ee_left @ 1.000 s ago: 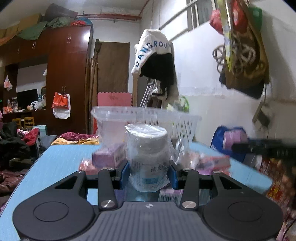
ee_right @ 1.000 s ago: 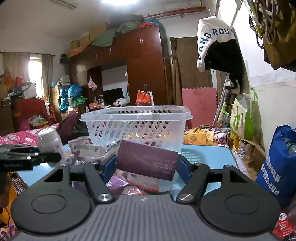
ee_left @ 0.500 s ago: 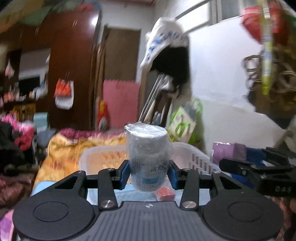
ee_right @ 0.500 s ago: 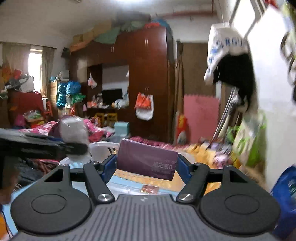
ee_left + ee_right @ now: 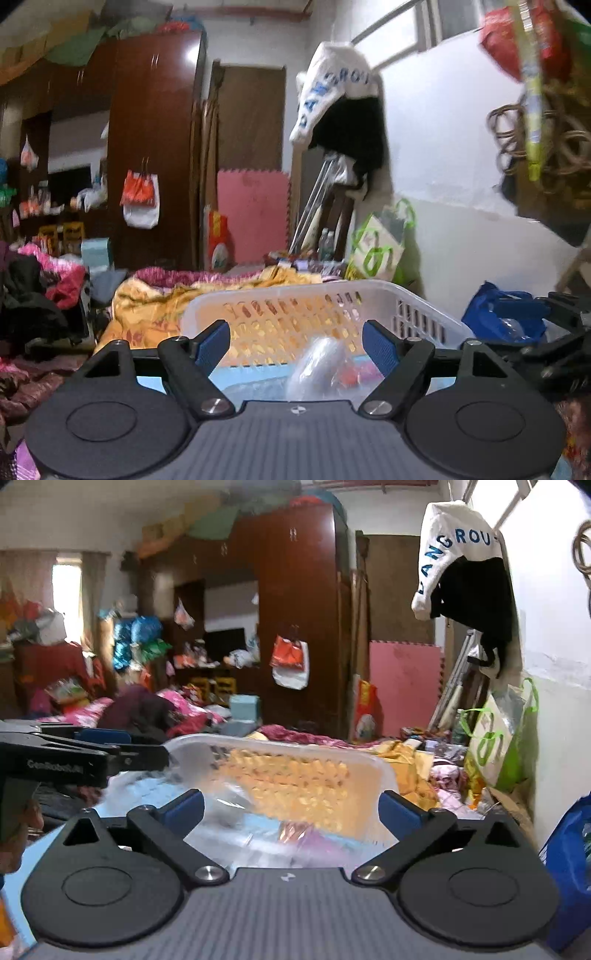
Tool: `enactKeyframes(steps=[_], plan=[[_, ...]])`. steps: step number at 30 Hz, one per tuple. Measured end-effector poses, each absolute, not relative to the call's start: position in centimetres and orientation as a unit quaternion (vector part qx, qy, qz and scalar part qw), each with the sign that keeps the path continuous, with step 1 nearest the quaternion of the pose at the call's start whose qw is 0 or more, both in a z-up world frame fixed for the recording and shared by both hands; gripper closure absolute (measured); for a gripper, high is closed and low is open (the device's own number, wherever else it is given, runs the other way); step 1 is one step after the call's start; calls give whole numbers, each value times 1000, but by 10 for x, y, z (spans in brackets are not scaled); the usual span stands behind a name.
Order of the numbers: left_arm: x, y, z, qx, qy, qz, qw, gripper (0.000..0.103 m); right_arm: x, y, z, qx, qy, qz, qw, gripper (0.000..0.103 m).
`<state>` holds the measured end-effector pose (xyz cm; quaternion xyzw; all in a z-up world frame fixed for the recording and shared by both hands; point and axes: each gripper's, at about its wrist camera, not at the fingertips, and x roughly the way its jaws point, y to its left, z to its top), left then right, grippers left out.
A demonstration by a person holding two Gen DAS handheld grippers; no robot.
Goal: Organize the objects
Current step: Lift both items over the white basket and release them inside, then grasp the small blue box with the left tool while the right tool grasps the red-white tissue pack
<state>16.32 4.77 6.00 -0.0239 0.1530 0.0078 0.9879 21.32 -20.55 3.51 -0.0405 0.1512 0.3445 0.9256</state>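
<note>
My left gripper (image 5: 295, 343) hangs over the white plastic basket (image 5: 332, 288), jaws opening, nothing between its blue pads (image 5: 212, 341). Below it a plastic-wrapped white jar (image 5: 317, 363) shows as a blur inside the basket, free of the pads. My right gripper (image 5: 291, 808) is over the same basket (image 5: 258, 742), jaws opening wide and empty. Under it lie a blurred purple box (image 5: 314, 843) and a blurred clear wrapper (image 5: 229, 805). Each gripper appears in the other view: the right gripper (image 5: 517, 325) at the right edge, the left gripper (image 5: 147, 751) at the left.
The basket stands on a light blue table (image 5: 48, 843). Small packets (image 5: 347, 373) lie on its floor. A blue bag (image 5: 498, 317) sits to the right near the white wall. Piled bedding (image 5: 155, 299) and a dark wardrobe (image 5: 151, 147) are behind.
Both grippers rose over the basket and opened. The wrapped jar left the left gripper's pads and the purple box left the right gripper's pads; both dropped into the basket.
</note>
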Motion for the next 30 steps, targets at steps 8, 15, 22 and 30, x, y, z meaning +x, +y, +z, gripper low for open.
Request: enactKeyframes(steps=[8,15,22,30], plan=[[66,62,-11,-30,132,17,991,16,158,-247,-43,-26,157,314,936,0],[74,70,-36,-14,163,50,985,16,153,-256,-61,0,152,308,939,0],[74,67,-47,-5,167,54,984,16,160,-238,-61,13,177,317,931,1],[80,53,-62,21,185,62,980,16,172,-229,-75,19,212,312,926,21]])
